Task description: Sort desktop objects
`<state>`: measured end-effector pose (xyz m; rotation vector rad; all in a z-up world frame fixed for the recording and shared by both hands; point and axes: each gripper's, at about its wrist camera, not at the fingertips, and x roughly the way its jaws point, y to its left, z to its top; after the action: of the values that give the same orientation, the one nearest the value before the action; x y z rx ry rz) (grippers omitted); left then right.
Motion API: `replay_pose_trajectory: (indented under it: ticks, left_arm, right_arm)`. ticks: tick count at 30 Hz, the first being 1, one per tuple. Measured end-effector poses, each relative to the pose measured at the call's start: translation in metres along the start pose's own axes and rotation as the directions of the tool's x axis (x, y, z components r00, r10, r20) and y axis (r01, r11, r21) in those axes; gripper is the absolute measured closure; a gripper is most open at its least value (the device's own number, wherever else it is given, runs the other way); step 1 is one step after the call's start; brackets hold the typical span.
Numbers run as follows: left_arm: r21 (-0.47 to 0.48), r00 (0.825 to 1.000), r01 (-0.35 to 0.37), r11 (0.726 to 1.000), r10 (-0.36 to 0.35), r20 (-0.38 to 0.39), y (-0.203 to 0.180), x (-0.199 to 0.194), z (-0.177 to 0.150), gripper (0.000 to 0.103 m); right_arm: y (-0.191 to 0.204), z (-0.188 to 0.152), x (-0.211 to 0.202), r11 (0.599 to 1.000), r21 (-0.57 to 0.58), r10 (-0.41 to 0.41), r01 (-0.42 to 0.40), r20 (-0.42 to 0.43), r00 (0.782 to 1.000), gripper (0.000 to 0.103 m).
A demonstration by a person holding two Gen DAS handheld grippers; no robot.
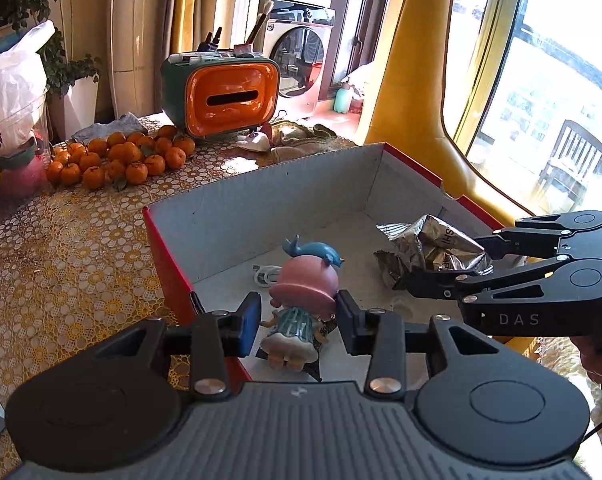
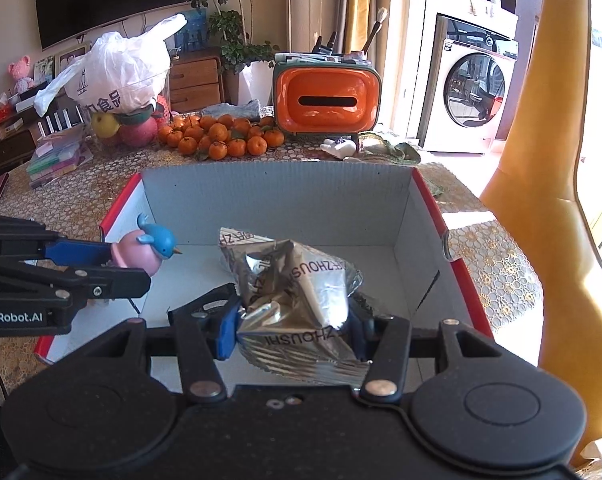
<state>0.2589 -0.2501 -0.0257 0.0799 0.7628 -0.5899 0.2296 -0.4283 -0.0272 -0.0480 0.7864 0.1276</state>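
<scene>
An open cardboard box [image 1: 261, 216] [image 2: 281, 200], red outside and pale grey inside, lies on the lace-covered table. Over its near left corner my left gripper [image 1: 299, 324] [image 2: 127, 266] is shut on a doll figurine [image 1: 301, 288] [image 2: 141, 254] with a pink head and a blue bird on top, its feet towards the camera. To the right, my right gripper [image 2: 293, 332] [image 1: 449, 260] is shut on a crumpled silver foil snack bag [image 2: 297, 280] [image 1: 433, 240], held low over the box floor. A coiled white cable [image 1: 267, 276] rests on the box floor.
Behind the box are a heap of tangerines [image 1: 121, 156] [image 2: 221, 136], an orange tissue holder [image 1: 229, 96] [image 2: 327, 100], a white plastic bag [image 1: 9, 92] [image 2: 117, 72] over fruit, a small white ornament [image 2: 339, 147] and a cloth. A yellow seat back [image 1: 413, 80] rises at the right.
</scene>
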Motion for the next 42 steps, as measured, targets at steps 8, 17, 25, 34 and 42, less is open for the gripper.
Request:
replay_pose_trajectory:
  ticks: [8, 17, 25, 34, 42]
  left_arm:
    - [0.042, 0.999, -0.007, 0.999, 0.009, -0.042, -0.002, 0.027, 0.009, 0.064]
    - [0.054, 0.995, -0.004, 0.999, 0.01, -0.103, -0.007, 0.049, 0.014, 0.065]
    - [0.118, 0.99, -0.014, 0.993, 0.03, -0.136, -0.023, 0.064, 0.022, 0.064]
    - [0.146, 0.977, -0.013, 0.989, 0.044, -0.21, -0.028, 0.079, 0.027, 0.065]
    - [0.137, 0.966, 0.01, 0.991, 0.026, -0.258, -0.026, 0.088, 0.029, 0.064]
  right_arm:
    - [-0.007, 0.006, 0.024, 1.0, -0.014, -0.01, 0.01, -0.055, 0.998, 0.051]
    - [-0.019, 0.018, 0.053, 0.999, -0.008, -0.039, 0.039, -0.116, 0.993, 0.051]
    - [-0.025, 0.028, 0.071, 0.998, -0.004, -0.056, 0.056, -0.153, 0.987, 0.051]
    - [-0.029, 0.047, 0.09, 0.997, -0.041, -0.067, 0.059, -0.235, 0.97, 0.051]
    - [-0.029, 0.053, 0.104, 0.996, -0.059, -0.078, 0.063, -0.281, 0.957, 0.05]
